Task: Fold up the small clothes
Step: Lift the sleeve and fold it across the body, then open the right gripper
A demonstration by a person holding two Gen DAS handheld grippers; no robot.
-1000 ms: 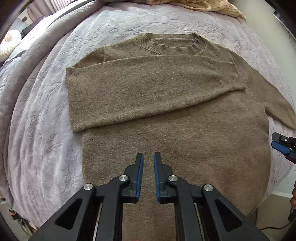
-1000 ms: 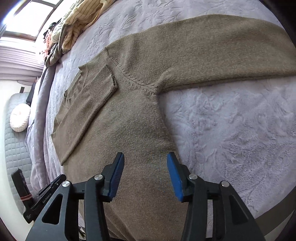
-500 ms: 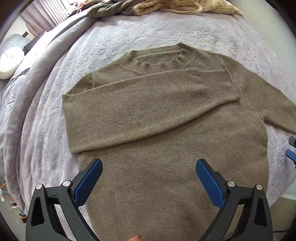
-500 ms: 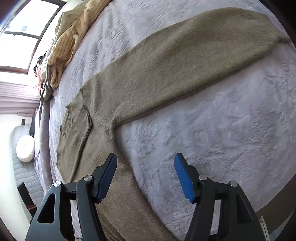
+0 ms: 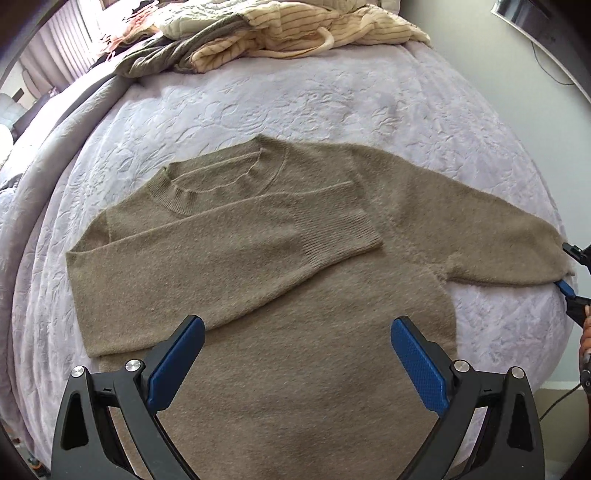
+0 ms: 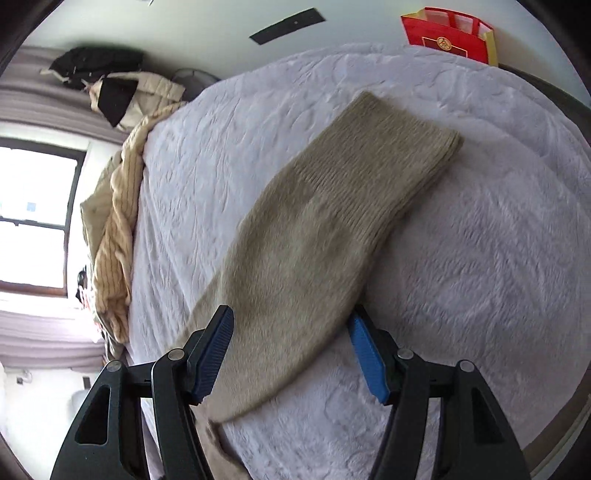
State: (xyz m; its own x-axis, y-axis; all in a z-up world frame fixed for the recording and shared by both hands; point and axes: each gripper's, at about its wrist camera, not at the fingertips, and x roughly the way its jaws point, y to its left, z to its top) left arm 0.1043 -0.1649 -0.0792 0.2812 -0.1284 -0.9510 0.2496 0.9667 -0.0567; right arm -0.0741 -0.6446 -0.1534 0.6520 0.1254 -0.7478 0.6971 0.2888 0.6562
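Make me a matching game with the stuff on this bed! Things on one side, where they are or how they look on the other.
Things:
1. folded sleeve
2. other sleeve
3. striped clothes
4. red bag

Clues:
A. piled at the bed's far end
B. lying across the sweater's chest
C. beyond the bed, by the wall
D. stretched out on the bedspread between open blue jaws

Pairs: 1-B, 2-D, 3-A, 4-C
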